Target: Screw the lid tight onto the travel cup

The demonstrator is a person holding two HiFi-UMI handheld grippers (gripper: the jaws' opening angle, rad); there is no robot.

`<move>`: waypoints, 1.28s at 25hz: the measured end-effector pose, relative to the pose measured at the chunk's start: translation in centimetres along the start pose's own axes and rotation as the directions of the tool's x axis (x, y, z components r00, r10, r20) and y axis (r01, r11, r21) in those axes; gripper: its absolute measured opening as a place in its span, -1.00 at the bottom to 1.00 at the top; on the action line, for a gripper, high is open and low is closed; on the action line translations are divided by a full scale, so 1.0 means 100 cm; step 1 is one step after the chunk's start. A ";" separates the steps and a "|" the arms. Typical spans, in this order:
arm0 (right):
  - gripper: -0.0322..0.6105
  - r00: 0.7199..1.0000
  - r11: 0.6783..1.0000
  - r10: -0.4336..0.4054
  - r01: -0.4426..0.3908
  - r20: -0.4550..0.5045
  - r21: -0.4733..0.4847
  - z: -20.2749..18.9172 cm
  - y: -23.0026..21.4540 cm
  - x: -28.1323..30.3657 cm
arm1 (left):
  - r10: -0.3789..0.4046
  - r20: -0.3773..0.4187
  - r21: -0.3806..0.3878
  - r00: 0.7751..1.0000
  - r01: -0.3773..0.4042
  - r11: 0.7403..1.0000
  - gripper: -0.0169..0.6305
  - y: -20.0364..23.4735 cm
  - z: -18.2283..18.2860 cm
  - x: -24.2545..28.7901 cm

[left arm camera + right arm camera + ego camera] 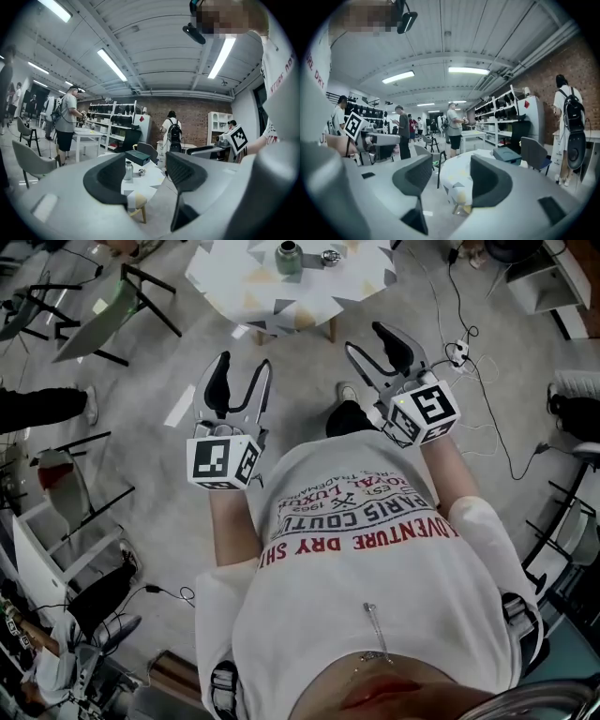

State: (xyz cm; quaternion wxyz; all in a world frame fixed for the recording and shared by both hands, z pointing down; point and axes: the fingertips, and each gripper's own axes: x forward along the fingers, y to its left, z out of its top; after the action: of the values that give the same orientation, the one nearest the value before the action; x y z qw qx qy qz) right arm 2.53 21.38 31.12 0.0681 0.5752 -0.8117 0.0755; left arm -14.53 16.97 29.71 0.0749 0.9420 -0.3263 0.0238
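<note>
Left gripper (241, 371): jaws apart, empty, held level short of the round white triangle-patterned table (230, 282), probably ready to reach.
Grey-green cylindrical metal travel cup (288, 257): upright on the table's far side, seemingly uncapped.
Small round metallic lid (330, 256): just beside the cup.
Right gripper (375, 343): jaws apart, empty, short of the table.

- Light's even and pretty bright, all from long ceiling strip lights (111, 64) that blow out to pure white in both gripper views.
- Head view looks flatter and greyer, with only soft shadows on the floor (141, 381).
- Gripper views have heavy fisheye bending and dark vignetted corners.
- Close foreground is soft, the room behind is sharper.
</note>
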 end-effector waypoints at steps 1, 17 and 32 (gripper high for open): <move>-0.20 1.000 1.000 0.014 -0.014 -0.006 -0.006 0.001 -0.016 0.005 | 0.011 -0.004 -0.006 1.000 -0.011 1.000 -0.15 -0.002 0.000 0.015; -0.20 0.929 0.942 0.309 -0.329 -0.202 -0.073 -0.019 -0.176 0.108 | 0.223 -0.103 -0.014 0.969 -0.225 0.974 -0.12 -0.003 -0.029 0.201; -0.20 0.818 0.929 0.290 -0.366 -0.496 -0.060 -0.100 -0.219 0.240 | 0.080 -0.259 0.029 0.963 -0.075 0.997 0.10 0.083 -0.126 0.308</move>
State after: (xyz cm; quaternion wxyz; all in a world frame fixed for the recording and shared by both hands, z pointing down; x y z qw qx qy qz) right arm 15.56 -5.96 46.58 0.2962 0.3829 -0.8596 0.1635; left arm 4.62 -6.30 46.12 0.1071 0.9179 -0.3501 0.1532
